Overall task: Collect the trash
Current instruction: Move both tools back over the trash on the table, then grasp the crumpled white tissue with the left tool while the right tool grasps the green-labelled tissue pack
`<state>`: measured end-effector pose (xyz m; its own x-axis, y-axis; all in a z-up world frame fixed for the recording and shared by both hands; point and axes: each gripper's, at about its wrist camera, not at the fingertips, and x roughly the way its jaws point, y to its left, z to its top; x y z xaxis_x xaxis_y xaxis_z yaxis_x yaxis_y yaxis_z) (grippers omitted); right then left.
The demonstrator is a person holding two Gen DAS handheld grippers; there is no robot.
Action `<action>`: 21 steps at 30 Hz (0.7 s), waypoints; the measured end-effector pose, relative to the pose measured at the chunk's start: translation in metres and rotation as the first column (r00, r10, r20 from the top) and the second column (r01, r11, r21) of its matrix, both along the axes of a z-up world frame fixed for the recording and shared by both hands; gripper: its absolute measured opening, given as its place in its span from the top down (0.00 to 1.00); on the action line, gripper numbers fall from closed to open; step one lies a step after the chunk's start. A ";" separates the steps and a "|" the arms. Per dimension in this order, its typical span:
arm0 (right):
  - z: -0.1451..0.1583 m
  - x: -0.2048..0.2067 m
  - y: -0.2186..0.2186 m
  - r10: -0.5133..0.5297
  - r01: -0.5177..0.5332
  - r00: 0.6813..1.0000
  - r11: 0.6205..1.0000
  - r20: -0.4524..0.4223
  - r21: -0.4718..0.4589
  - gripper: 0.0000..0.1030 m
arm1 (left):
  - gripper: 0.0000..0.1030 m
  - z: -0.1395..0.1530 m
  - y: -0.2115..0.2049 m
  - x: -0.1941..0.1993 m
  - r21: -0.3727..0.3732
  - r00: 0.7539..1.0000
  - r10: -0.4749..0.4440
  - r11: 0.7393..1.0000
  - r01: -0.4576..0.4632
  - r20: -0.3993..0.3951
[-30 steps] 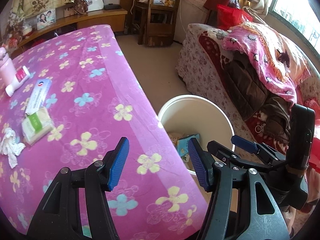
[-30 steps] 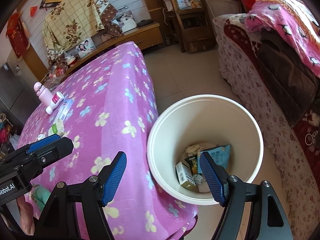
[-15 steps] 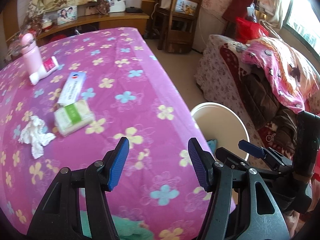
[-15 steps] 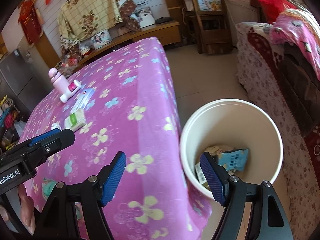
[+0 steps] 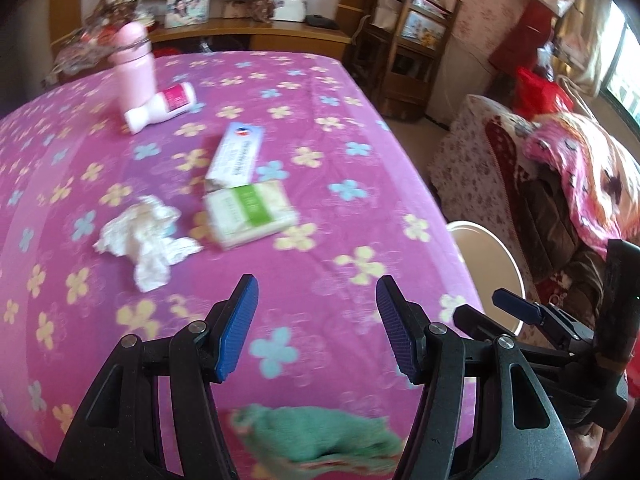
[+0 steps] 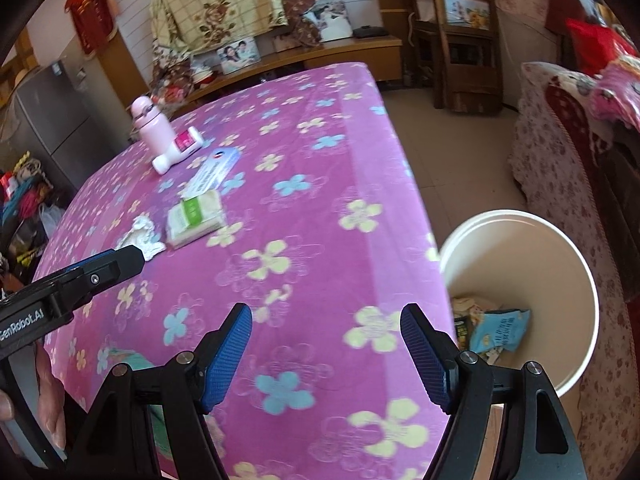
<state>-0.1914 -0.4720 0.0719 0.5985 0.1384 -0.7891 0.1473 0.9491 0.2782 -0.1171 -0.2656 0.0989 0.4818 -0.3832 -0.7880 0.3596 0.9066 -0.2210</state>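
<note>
The crumpled tissue (image 5: 146, 236) lay left of centre in the left wrist frame, ahead and left of the left tool (image 5: 316, 328), which gaped empty. The right tool (image 6: 326, 354), also spread and empty, sat farther off, beside the bin (image 6: 560, 240) at lower right.

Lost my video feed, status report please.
Left gripper open, empty. Right gripper open, empty. Crumpled tissue on table. Nothing blocking.

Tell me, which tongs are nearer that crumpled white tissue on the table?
Left. The left tongs hang open just short of the crumpled tissue, slightly to its right. The right tongs sit farther right, beside the white bin.
</note>
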 end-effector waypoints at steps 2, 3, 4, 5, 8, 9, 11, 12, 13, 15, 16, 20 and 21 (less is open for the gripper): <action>-0.001 0.004 0.009 0.018 -0.018 1.000 1.000 -0.004 0.004 0.28 | 0.42 -0.003 0.014 0.003 0.003 1.000 0.023 1.000 -0.023 -0.005; -0.001 0.006 0.013 0.025 -0.025 1.000 1.000 -0.006 0.004 0.28 | 0.42 -0.005 0.024 0.005 0.007 0.999 0.038 0.999 -0.038 -0.005; -0.002 0.009 0.019 0.037 -0.037 0.999 0.999 -0.012 0.002 0.27 | 0.42 -0.006 0.032 0.006 0.011 0.999 0.050 0.999 -0.050 -0.005; -0.003 0.011 0.023 0.045 -0.045 0.999 0.999 -0.017 0.001 0.27 | 0.42 -0.008 0.038 0.007 0.015 0.998 0.059 0.998 -0.059 -0.005; -0.008 0.019 0.037 0.072 -0.072 0.997 0.997 -0.035 -0.002 0.27 | 0.42 -0.015 0.063 0.012 0.029 0.996 0.093 0.995 -0.093 -0.010; -0.008 0.021 0.041 0.080 -0.080 0.996 0.997 -0.038 -0.002 0.27 | 0.42 -0.018 0.071 0.014 0.034 0.995 0.103 0.994 -0.103 -0.013; -0.010 0.026 0.050 0.097 -0.098 0.994 0.995 -0.043 -0.003 0.27 | 0.42 -0.024 0.089 0.017 0.047 0.992 0.123 0.991 -0.123 -0.016; -0.010 0.029 0.054 0.105 -0.105 0.994 0.994 -0.045 -0.005 0.27 | 0.42 -0.027 0.094 0.019 0.051 0.991 0.131 0.990 -0.130 -0.018; -0.011 0.032 0.059 0.114 -0.114 0.992 0.993 -0.046 -0.008 0.27 | 0.42 -0.029 0.102 0.021 0.051 0.990 0.139 0.989 -0.138 -0.022; -0.011 0.037 0.066 0.126 -0.127 0.991 0.992 -0.048 -0.009 0.27 | 0.42 -0.034 0.113 0.026 0.043 0.988 0.150 0.988 -0.149 -0.028; -0.012 0.038 0.068 0.131 -0.132 0.990 0.991 -0.050 -0.009 0.27 | 0.42 -0.036 0.118 0.028 0.037 0.987 0.156 0.987 -0.155 -0.031; -0.015 0.049 0.079 0.152 -0.152 0.987 0.988 -0.056 0.003 0.27 | 0.42 -0.041 0.131 0.038 0.028 0.985 0.165 0.986 -0.164 -0.038; -0.016 0.051 0.081 0.154 -0.154 0.986 0.988 -0.058 0.006 0.27 | 0.42 -0.042 0.132 0.041 0.023 0.986 0.164 0.986 -0.163 -0.041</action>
<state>-0.1408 -0.3914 0.0555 0.5228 0.2269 -0.8217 0.0150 0.9613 0.2750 -0.0757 -0.1334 0.0573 0.5026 -0.2860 -0.8158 0.1964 0.9568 -0.2144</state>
